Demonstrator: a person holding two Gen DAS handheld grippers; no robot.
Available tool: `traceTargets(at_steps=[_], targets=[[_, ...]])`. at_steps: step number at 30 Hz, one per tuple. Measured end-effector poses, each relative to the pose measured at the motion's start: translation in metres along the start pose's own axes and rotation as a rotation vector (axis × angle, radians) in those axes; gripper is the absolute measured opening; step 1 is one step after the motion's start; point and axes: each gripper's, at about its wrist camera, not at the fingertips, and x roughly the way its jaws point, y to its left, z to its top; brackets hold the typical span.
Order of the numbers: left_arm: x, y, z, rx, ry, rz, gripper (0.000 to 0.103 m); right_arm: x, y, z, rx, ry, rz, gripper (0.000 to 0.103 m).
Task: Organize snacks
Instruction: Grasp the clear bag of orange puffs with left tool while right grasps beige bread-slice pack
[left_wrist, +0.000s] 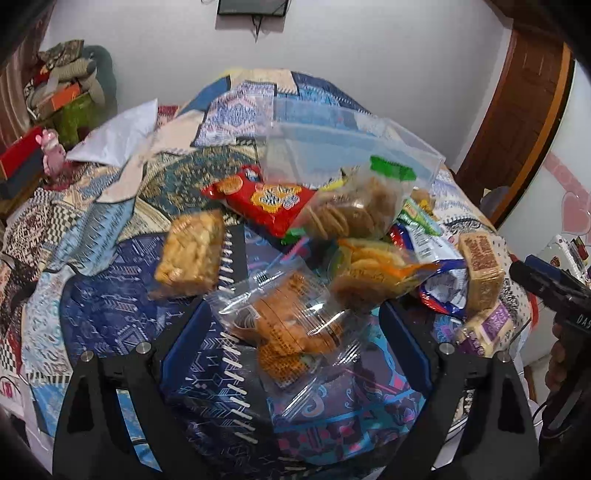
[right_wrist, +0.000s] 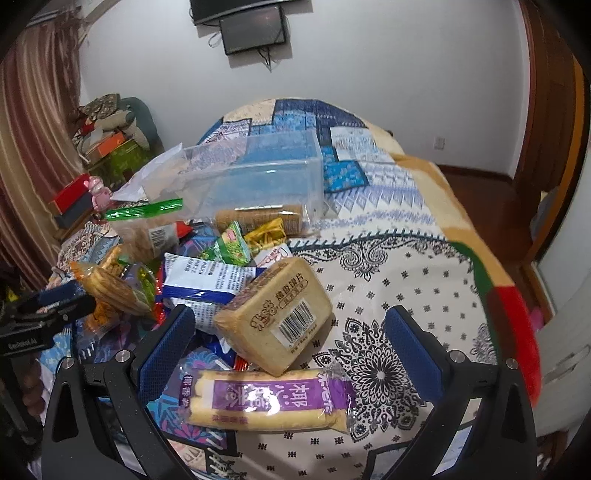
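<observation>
A heap of snacks lies on a patterned quilt (left_wrist: 110, 306). My left gripper (left_wrist: 291, 314) is open, and a clear packet of brown crackers (left_wrist: 291, 328) lies between its blue pads without touching them. Beyond it are a tan cracker block (left_wrist: 192, 254), a red biscuit packet (left_wrist: 266, 203) and a bag of round biscuits (left_wrist: 354, 206). A clear plastic box (left_wrist: 354, 147) (right_wrist: 258, 173) stands behind the heap. My right gripper (right_wrist: 290, 314) is open over another tan cracker block (right_wrist: 277, 321) and a purple-labelled packet (right_wrist: 273, 398).
The right gripper's body (left_wrist: 546, 288) shows at the edge of the left wrist view, the left gripper's body (right_wrist: 44, 314) in the right wrist view. Stacked boxes and clutter (left_wrist: 62, 99) sit left of the bed. A wooden door (left_wrist: 517, 122) stands at the right.
</observation>
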Motion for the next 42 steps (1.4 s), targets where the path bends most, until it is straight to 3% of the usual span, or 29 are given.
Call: traceTargets(at_steps=[5, 10, 15, 22, 32, 34, 36, 42], targets=[[0.023, 0.002, -0.005, -0.02, 0.056, -0.007, 0.094, 0.007, -0.006, 0.007, 0.04, 0.001, 0.002, 0.102], [0.021, 0.0, -0.01, 0.021, 0.02, 0.015, 0.094, 0.024, -0.014, 0.01, 0.098, 0.045, 0.022, 0.089], [0.016, 0.008, -0.018, 0.062, 0.038, 0.038, 0.094, 0.028, -0.024, 0.0, 0.165, 0.076, 0.086, 0.088], [0.011, 0.037, -0.025, -0.03, 0.062, 0.016, 0.094, 0.028, -0.03, 0.0, 0.188, 0.091, 0.112, 0.088], [0.019, 0.039, -0.006, -0.106, 0.057, -0.002, 0.094, 0.05, -0.021, -0.001, 0.213, 0.141, 0.169, 0.088], [0.027, 0.041, -0.004, -0.114, 0.068, 0.017, 0.091, 0.05, -0.022, -0.001, 0.214, 0.142, 0.174, 0.086], [0.033, 0.043, -0.005, -0.127, 0.085, 0.019, 0.071, 0.051, -0.022, -0.001, 0.223, 0.147, 0.199, 0.081], [0.033, 0.04, -0.012, -0.105, 0.087, 0.023, 0.064, 0.06, -0.022, -0.002, 0.259, 0.189, 0.261, 0.067]])
